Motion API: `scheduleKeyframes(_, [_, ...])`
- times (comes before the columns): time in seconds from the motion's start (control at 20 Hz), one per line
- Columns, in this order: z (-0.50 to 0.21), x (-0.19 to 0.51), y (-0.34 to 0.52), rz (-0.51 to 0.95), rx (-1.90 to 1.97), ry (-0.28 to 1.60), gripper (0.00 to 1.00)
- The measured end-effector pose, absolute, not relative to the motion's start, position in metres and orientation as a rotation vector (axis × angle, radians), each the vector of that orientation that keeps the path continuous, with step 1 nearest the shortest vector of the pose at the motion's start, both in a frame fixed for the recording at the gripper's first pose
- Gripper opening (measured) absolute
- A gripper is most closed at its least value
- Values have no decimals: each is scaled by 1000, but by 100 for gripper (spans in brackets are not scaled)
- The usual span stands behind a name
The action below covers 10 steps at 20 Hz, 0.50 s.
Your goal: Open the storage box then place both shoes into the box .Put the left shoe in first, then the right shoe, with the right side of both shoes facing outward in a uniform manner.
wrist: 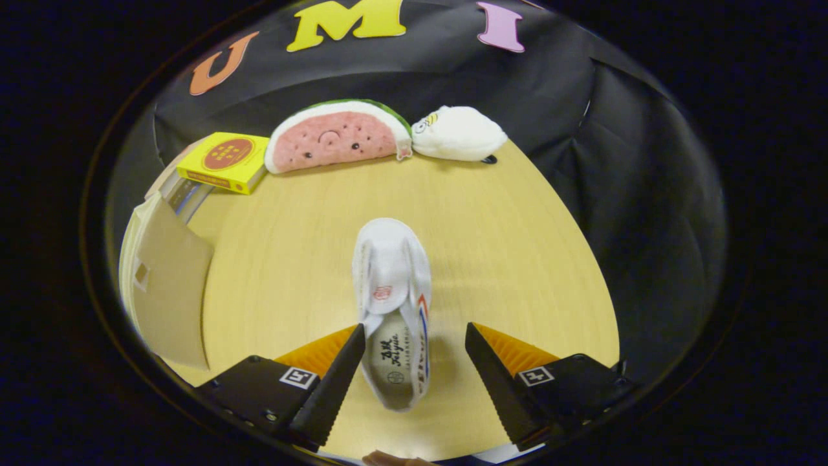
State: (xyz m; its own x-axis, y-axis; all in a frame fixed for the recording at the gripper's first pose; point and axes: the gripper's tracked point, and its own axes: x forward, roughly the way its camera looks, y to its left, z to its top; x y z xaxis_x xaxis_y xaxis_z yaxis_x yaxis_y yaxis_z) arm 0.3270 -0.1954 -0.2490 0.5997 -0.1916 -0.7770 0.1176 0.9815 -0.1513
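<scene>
1. Gripper (414, 349) stands wide open and holds nothing; its two fingers straddle the heel end of a white shoe (392, 304), the left finger just beside the shoe's edge, the right finger apart from it.
2. That shoe lies flat on the wooden surface (284, 259), its toe pointing away beyond the fingers and its opening facing up between them.
3. To my eye the step in hand is picking this shoe up. A good grasp would centre the shoe between the fingers first, since it sits nearer the left one, then close across the heel walls so both pads press evenly and the soft canvas does not fold.
4. Left of the fingers stands a pale flap (169, 285), probably the storage box's opened lid; I cannot tell what the box holds.
5. At the far edge of the surface sit a yellow box (224, 162), a watermelon plush (337, 137) and a white plush (458, 134), with black cloth behind.
</scene>
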Motion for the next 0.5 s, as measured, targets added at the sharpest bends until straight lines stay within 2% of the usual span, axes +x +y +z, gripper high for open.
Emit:
scheduleKeyframes(0.2, [-262,347,-220,-246,-139,905,94])
scheduleKeyframes(0.25, [-265,353,-221,-255,-143,899,91])
scheduleKeyframes(0.35, [-274,362,-214,-237,-108,917,89])
scheduleKeyframes(0.4, [-281,367,-211,-216,-96,934,84])
scheduleKeyframes(0.5, [-292,370,-205,-179,-89,983,59])
